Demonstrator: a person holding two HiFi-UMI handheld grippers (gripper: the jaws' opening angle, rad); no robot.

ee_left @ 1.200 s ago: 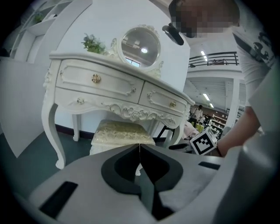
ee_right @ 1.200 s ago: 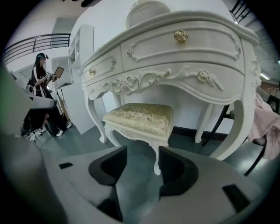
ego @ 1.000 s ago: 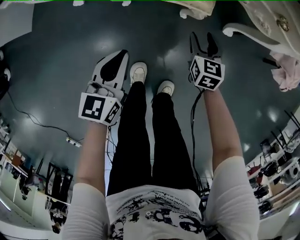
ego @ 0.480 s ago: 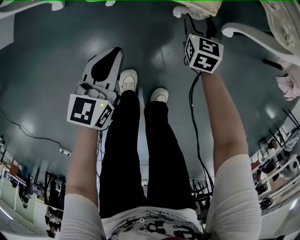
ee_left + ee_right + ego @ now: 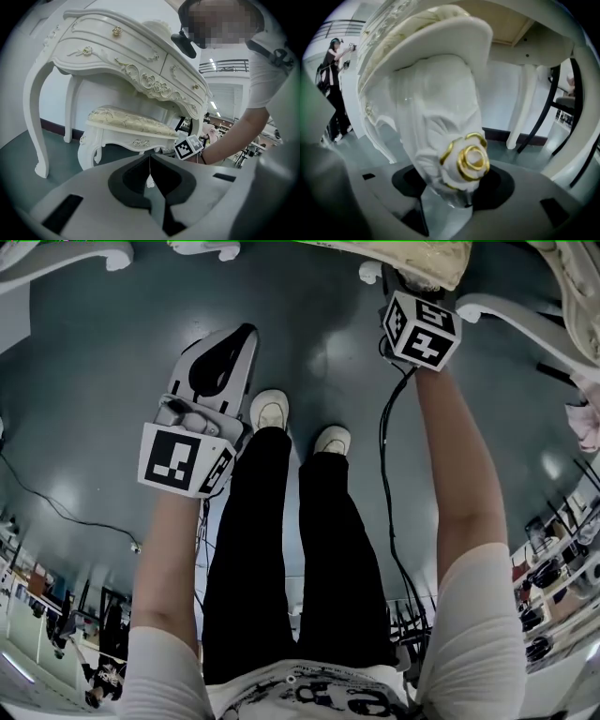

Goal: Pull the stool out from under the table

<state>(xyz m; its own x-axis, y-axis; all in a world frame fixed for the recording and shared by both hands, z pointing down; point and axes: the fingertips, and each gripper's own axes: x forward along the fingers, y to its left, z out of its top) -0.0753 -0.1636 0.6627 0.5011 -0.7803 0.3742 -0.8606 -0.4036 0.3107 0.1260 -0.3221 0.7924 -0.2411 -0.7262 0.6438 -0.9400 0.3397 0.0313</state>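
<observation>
A white carved stool with a cream cushion stands under the ornate white dressing table. In the head view the stool's seat shows at the top edge. My right gripper is at the stool's near corner. Its jaws have just been opening, and the carved leg top with its gold rosette stands between them. They sit wide, with no pad seen pressing. Its marker cube sits just below the seat. My left gripper hangs over the floor in front of the table, shut and empty.
The person's legs and white shoes stand between the two grippers. A cable runs over the dark floor at the left. A black chair frame stands behind the stool. Another person stands far off.
My right gripper has moved forward across the floor to the stool's corner, and its jaws are now hidden under the seat's edge in the head view. My left gripper has shifted only slightly.
</observation>
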